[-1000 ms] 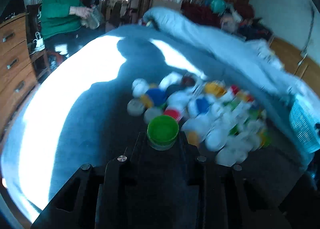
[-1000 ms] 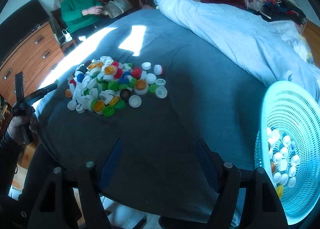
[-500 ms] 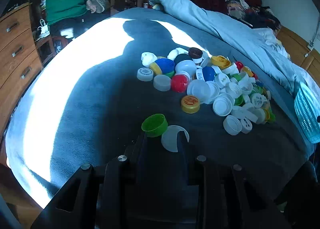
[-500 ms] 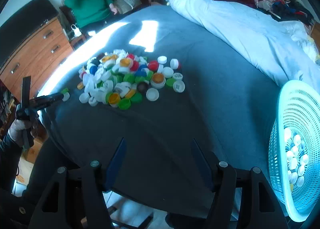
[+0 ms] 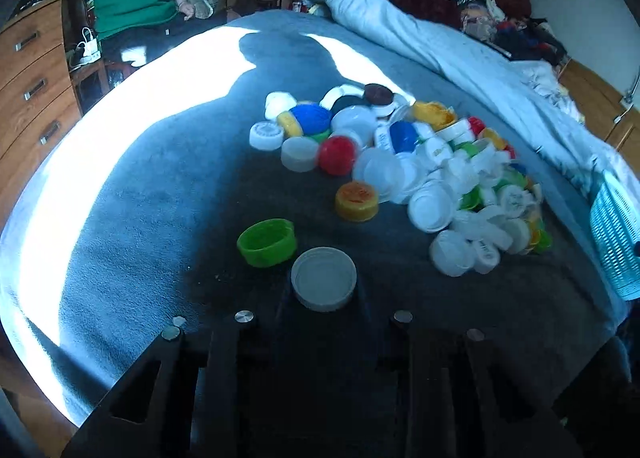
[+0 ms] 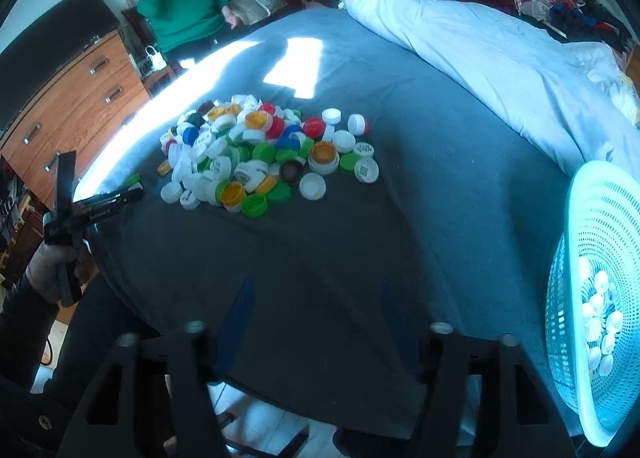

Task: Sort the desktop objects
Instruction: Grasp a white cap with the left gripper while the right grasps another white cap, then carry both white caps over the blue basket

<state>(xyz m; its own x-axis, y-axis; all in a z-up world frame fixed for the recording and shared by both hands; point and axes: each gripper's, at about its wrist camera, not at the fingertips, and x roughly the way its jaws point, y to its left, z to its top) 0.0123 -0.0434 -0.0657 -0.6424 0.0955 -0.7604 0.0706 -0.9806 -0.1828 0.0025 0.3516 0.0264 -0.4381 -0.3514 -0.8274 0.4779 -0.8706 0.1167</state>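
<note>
In the left wrist view, the left gripper (image 5: 324,298) is filling the bottom centre of the frame, its dark fingers closing tight on a white cap (image 5: 323,278) that is sitting open side up between the tips. Just to the upper left of that cap, a green cap (image 5: 267,242) is lying on its own on the dark blue-grey blanket (image 5: 160,193), tipped so its hollow is showing. Further up and to the right, a yellow cap (image 5: 357,200) is resting at the near edge of the pile of caps (image 5: 404,161), a heap of white, blue, red, green and yellow lids spreading toward the right. At the far right edge, a turquoise basket (image 5: 616,242) is just poking into the frame.

In the right wrist view, the right gripper (image 6: 316,306) is hovering at the bottom centre with its jaws partly apart; they have just been closing, and nothing is lying between them. The basket is standing at the lower right, holding white caps (image 6: 600,314). The pile is lying at centre left, well apart from the basket. At the left edge, a hand (image 6: 52,270) is holding the left gripper at the blanket's edge. A rolled pale duvet (image 6: 480,41) is stretching across the upper right, a person in a green top (image 6: 180,13) is sitting at upper left, and a wooden dresser (image 6: 72,97) is standing below them.
</note>
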